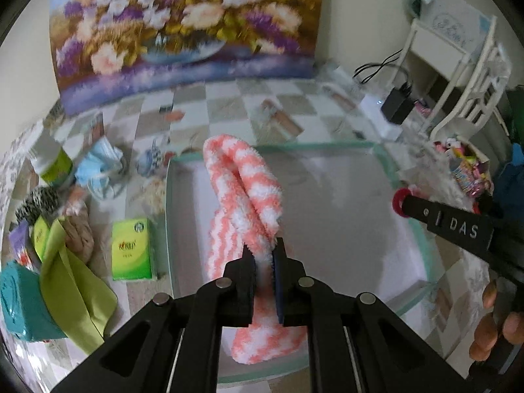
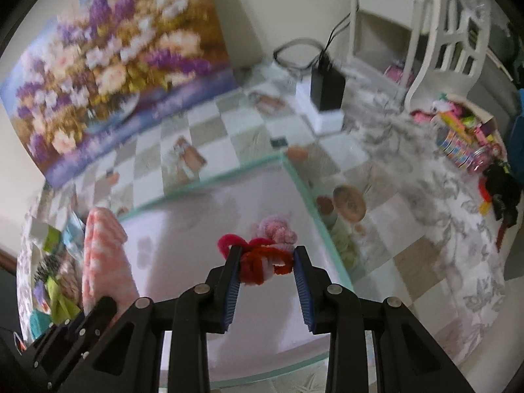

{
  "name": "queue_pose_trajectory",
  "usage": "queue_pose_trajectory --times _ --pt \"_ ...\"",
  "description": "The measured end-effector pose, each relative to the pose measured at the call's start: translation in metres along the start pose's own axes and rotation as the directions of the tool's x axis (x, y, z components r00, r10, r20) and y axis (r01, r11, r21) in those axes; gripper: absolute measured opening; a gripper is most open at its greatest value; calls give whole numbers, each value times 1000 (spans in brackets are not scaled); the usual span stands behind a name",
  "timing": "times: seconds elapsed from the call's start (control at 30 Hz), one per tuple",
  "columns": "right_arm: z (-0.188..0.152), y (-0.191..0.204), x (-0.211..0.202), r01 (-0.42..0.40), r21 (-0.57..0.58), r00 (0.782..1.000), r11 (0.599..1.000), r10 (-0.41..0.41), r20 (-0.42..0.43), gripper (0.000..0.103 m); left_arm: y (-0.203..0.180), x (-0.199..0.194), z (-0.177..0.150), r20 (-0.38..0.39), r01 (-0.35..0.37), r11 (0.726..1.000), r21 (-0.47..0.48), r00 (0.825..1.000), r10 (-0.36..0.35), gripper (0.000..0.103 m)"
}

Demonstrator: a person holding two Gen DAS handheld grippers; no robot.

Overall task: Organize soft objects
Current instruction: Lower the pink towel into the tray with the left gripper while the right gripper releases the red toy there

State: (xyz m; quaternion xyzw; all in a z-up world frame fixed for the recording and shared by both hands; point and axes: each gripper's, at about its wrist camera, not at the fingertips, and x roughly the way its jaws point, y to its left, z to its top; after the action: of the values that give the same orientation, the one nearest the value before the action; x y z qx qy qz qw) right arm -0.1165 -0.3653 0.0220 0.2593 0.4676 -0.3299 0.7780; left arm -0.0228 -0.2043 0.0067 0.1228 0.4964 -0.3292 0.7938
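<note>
Left claw (image 1: 264,262): clamped nearly closed on the fluffy sock (image 1: 244,190), pinching a thin fold of it at centre frame.
Sock position: hanging over the left half of the tray (image 1: 406,177), its lower end draped under the claw at bottom centre.
Right claw (image 2: 266,262): partly closed and gripping a red fuzzy-wire bundle (image 2: 262,262) between the pads, centre of its own view, above the tray floor.
Handling, sock: looks light, limp and plush; it will sag and swing, so a pinch near the fold seems the safest hold.
Handling, bundle: springy and airy by the look of it; a gentle squeeze across the thick middle should hold it.
Pink knitted piece (image 2: 278,231): just beyond the bundle; touching or apart, I can't say.
Hard to read: both views are smeared; the clutter at the left edge stays mostly unidentifiable.
Cut off: the sock's lowest end, behind the left claw.
</note>
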Motion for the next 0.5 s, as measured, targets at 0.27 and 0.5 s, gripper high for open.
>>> queue_pose_trajectory --times 0.27,0.5 --pt "-13 6 28 -9 -22 994 1000 7 -113 34 12 7 -2 -28 -17 999 -49 999 16 44" --pt "-15 8 32 10 -19 991 1000 -12 -131 67 20 6 4 -23 -44 996 -82 999 42 70"
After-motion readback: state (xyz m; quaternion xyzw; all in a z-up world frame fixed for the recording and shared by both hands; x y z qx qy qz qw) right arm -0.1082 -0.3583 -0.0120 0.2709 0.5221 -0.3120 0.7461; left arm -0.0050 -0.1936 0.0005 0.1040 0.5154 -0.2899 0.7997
